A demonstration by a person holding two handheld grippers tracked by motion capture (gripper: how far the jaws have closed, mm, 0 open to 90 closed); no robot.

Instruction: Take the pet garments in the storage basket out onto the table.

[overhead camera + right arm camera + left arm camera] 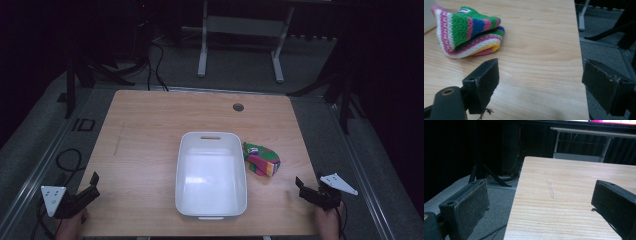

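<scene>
A white plastic bin (211,172) stands empty in the middle of the wooden table (150,130). Just right of it lies a folded knitted cloth (261,159) striped green, pink, blue, white and yellow. In the right gripper view the cloth (469,31) lies ahead and to the left. My left gripper (90,186) hovers open at the table's front left corner, with nothing between its jaws. My right gripper (306,187) is open at the front right edge, a short way from the cloth and apart from it.
A round grommet hole (238,107) sits near the table's far edge. Cables (67,160) lie on the grey floor at left, and a white desk frame (240,30) stands beyond the table. Dark stands flank both sides.
</scene>
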